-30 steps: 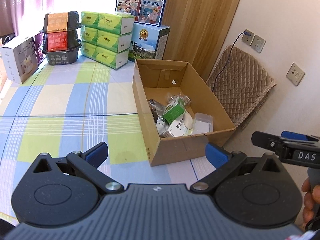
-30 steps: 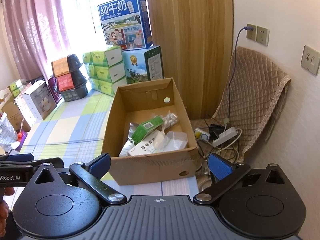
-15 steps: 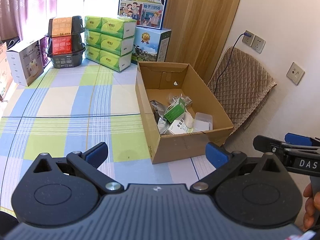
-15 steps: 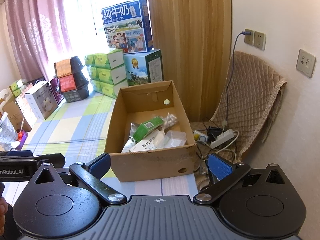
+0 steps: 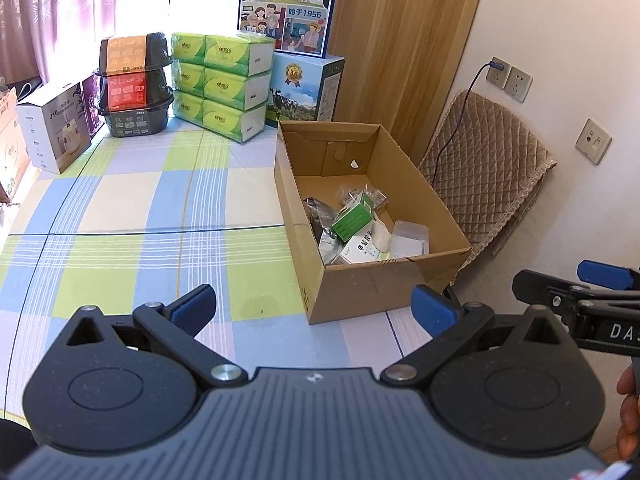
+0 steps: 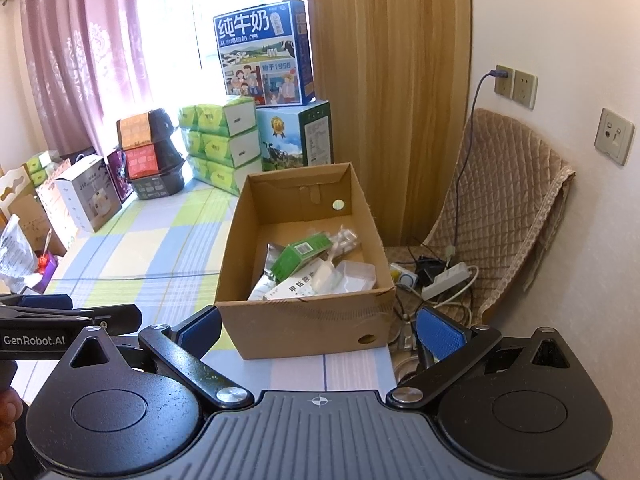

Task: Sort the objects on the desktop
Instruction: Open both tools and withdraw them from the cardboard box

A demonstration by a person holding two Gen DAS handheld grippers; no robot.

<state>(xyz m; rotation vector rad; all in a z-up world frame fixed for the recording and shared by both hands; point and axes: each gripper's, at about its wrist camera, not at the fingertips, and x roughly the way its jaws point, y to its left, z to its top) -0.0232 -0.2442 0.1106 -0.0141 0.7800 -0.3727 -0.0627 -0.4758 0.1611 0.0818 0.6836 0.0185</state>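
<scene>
An open cardboard box point(image 5: 416, 200) point(image 6: 248, 240) stands at the right end of the checked tablecloth point(image 5: 120, 208) point(image 6: 160, 240). Inside lie a green carton point(image 5: 354, 219) point(image 6: 302, 254), a white medicine box point(image 5: 360, 249) point(image 6: 296, 289), a clear plastic case point(image 5: 410, 238) point(image 6: 356, 276), a silver pouch and small packets. My left gripper point(image 5: 314, 310) hovers open and empty in front of the box's near wall. My right gripper point(image 6: 320, 330) is also open and empty, just before the box's near right corner. Each gripper shows at the edge of the other's view.
Stacked green tissue packs point(image 5: 222, 84) point(image 6: 218, 140), milk cartons point(image 5: 286, 4) point(image 6: 262, 52), black bowls point(image 5: 134, 84) and a white appliance box point(image 5: 52, 124) line the table's far side. A quilted chair point(image 6: 508, 208), a power strip point(image 6: 444, 280) and cables sit right of the table.
Both grippers have pulled back and risen slightly, so the box looks smaller and farther. Both stayed open and empty; nothing on the table moved.
</scene>
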